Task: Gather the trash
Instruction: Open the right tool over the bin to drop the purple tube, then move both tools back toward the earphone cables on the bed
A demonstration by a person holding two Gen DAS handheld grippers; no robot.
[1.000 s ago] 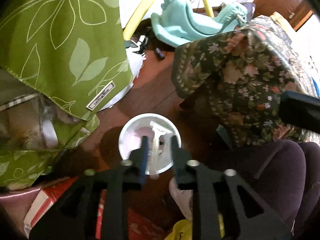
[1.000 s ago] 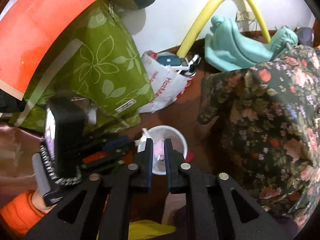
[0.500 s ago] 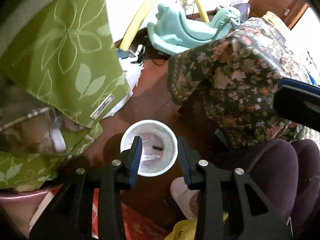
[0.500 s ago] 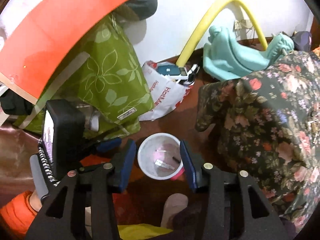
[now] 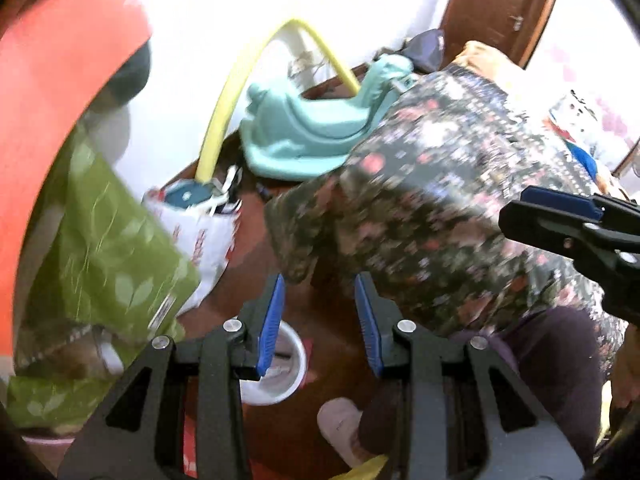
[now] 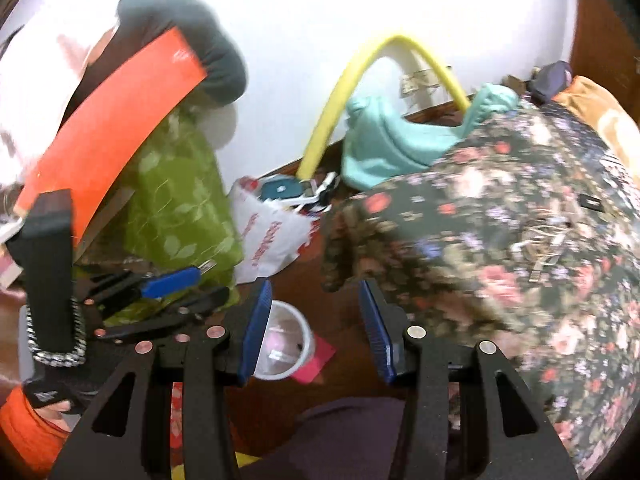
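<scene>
The white bin [image 5: 280, 372] stands on the brown floor [image 5: 256, 272], low in both views, between a green leaf-print cloth [image 5: 112, 264] on the left and a dark flowered cover [image 5: 440, 220] on the right. A few small scraps lie inside it, too blurred to name. The left gripper [image 5: 320, 320] hangs above the bin with its jaws wide apart and nothing between them; its left blue pad overlaps the bin's rim in the picture, though it appears to be well above it. The right gripper [image 6: 316, 328] is likewise spread open and empty, with the bin [image 6: 284, 344] showing beside its left pad and a pink scrap of paper [image 6: 316, 360] on the floor touching the bin's right side. That scrap looks like trash not yet collected, and it lies flat, so a pinch could slide off it or push it under the bin. The bin seems light; a pad that comes down on the rim could tip it and spill the scraps. Both views are smeared, which suggests quick motion, and the two grippers are close together, so they could knock each other. A white shopping bag [image 6: 272, 240] and a slippered foot [image 5: 344, 424] sit near enough to be bumped.
</scene>
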